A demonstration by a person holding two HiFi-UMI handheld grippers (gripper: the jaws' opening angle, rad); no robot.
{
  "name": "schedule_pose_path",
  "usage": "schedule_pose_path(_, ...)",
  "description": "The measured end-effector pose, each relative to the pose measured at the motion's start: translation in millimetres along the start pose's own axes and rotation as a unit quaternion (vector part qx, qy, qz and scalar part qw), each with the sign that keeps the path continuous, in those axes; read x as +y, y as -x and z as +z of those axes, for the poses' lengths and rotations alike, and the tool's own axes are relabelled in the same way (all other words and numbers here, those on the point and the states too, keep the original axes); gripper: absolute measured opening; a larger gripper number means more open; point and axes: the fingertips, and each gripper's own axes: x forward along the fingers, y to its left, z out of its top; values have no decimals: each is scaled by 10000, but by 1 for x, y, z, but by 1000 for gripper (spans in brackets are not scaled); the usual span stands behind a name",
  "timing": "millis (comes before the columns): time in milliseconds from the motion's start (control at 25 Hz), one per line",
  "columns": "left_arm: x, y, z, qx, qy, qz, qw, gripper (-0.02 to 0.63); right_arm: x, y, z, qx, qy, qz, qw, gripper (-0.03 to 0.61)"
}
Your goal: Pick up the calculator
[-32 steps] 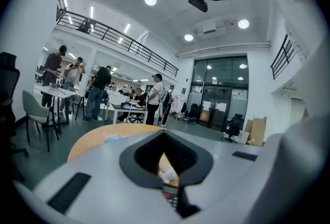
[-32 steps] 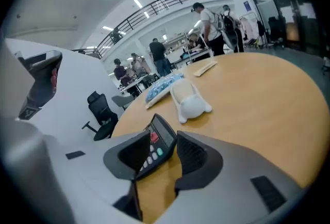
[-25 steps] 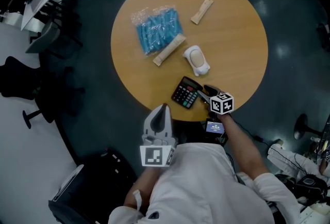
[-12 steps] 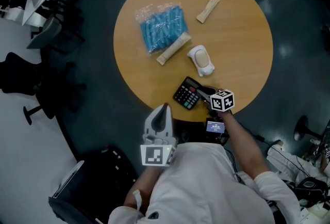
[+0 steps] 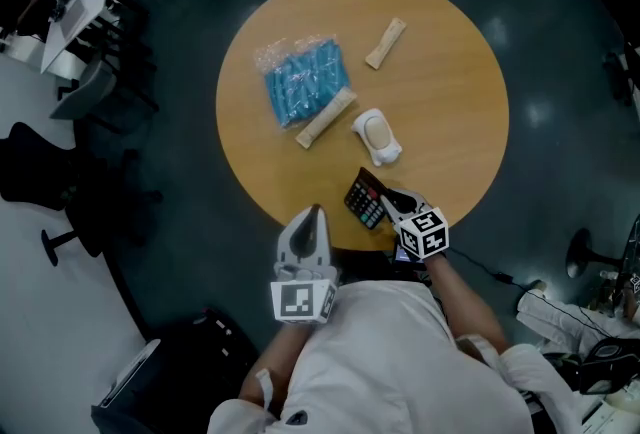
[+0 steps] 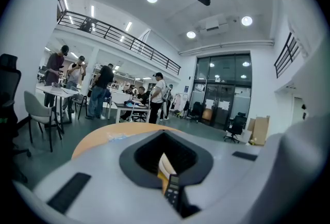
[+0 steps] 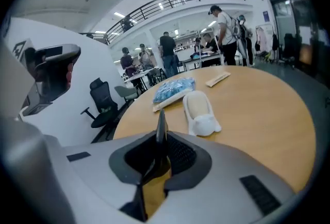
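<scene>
Jaws of the left gripper point(image 5: 310, 214) meet at the tips with nothing between them, by the worktop's point(image 5: 450, 102) near edge. Just beyond, the right gripper point(image 5: 390, 202), jaws closing, pinches the calculator point(image 5: 364, 200) above that edge. It stands tipped on edge, keys facing left, long axis running away from the person.

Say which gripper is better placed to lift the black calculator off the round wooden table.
Right: the right gripper is closing its jaws on the black calculator, already tilted; the left gripper hovers empty nearby.
</scene>
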Motion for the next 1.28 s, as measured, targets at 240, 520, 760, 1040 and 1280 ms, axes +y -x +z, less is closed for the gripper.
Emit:
schedule_pose_path(240, -11, 2, 20, -257, -183, -111, 9994, 5, 7, 71, 51, -887, 648, -1058, 9883, 60)
schedule_pose_path(520, -36, -4, 25, -352, -125, -469, 9982, 5, 25, 121, 100, -1828, 549, -1219, 9740, 61)
schedule_pose_path(760, -43, -2, 25, -379, -141, -545, 9977, 5, 26, 123, 102, -1871, 596, -1249, 9725, 61)
schedule_pose_path(1040, -42, 2, 25, -388, -84, -475, 9981, 5, 32, 127, 105, -1923, 634, -1208, 9718, 60)
schedule_pose_path(1280, -44, 3, 23, -369, -83, -502, 9980, 5, 32, 129, 103, -1909, 627, -1190, 9724, 60)
